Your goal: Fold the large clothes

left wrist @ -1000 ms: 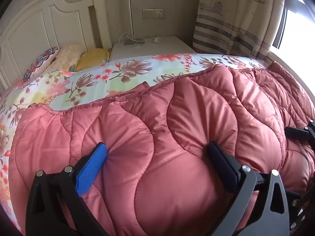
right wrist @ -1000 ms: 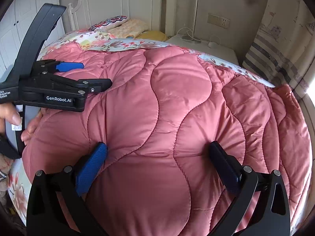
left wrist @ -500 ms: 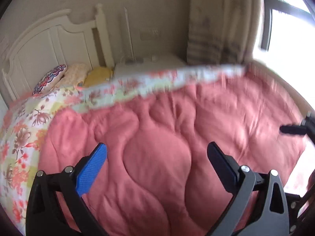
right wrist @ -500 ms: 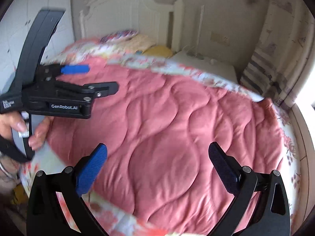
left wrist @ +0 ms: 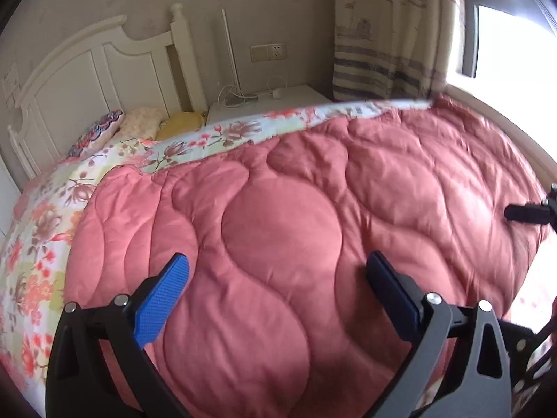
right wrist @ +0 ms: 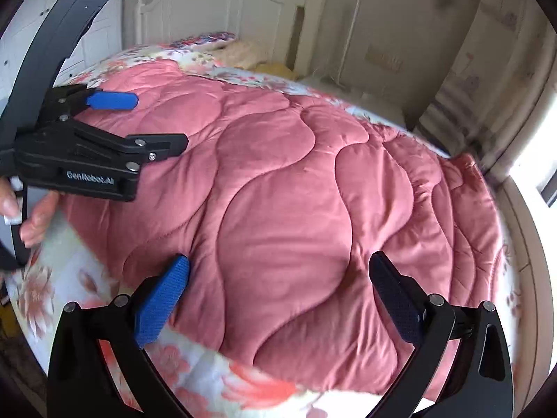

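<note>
The left gripper is hovering with fingers spread wide, gripping nothing, over the puffy pink quilted comforter lying across the floral-sheeted bed. The right gripper is hovering likewise, wide and empty.

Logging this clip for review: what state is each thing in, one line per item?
Left claw: open, holding nothing, above the quilt.
Right claw: open, holding nothing.
Pink quilt: spread out on the bed, puffy.
Floral sheet: under the quilt, showing at the edges.
Curtain: hanging beside the window.
</note>
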The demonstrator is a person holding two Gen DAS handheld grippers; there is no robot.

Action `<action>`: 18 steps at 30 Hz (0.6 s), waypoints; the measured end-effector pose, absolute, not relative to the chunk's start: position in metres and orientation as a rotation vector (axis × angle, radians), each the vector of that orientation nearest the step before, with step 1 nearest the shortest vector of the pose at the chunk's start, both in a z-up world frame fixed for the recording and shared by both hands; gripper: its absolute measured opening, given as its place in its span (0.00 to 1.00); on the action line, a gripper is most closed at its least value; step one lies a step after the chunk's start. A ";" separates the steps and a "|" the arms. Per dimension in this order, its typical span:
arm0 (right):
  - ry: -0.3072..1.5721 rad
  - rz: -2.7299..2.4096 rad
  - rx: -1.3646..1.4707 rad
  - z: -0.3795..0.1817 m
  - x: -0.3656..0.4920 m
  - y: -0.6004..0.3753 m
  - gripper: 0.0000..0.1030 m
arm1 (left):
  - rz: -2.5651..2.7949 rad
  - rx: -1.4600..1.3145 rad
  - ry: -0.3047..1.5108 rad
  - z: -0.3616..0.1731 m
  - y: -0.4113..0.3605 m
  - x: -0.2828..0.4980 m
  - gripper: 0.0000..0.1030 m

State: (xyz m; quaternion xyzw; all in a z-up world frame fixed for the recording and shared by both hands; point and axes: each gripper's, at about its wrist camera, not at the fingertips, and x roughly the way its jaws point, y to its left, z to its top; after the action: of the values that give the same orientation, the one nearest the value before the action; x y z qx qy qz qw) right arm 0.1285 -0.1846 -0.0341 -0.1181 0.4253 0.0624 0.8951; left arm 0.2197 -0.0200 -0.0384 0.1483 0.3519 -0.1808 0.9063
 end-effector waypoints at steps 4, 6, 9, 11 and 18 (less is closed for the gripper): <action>0.903 0.141 -0.242 -0.050 0.124 -0.187 0.96 | -0.414 0.261 0.748 -0.050 -0.010 0.224 0.98; 0.923 0.153 -0.238 -0.040 0.128 -0.188 0.96 | -0.421 0.258 0.770 -0.041 -0.008 0.229 0.98; 0.833 0.135 -0.238 -0.009 0.131 -0.203 0.95 | -0.433 0.231 0.725 -0.013 0.005 0.237 0.98; 0.794 0.067 -0.236 0.004 0.139 -0.221 0.95 | -0.366 0.250 0.670 0.005 0.017 0.251 0.98; 0.950 -0.150 0.030 -0.028 0.183 -0.321 0.96 | -0.142 0.247 0.749 -0.011 0.062 0.348 0.98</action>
State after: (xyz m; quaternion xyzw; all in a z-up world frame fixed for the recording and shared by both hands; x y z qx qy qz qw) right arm 0.1829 -0.3206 -0.0277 0.0144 0.4567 -0.0721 0.8866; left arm 0.3478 0.0617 -0.0114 0.1201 0.3643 -0.0692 0.9209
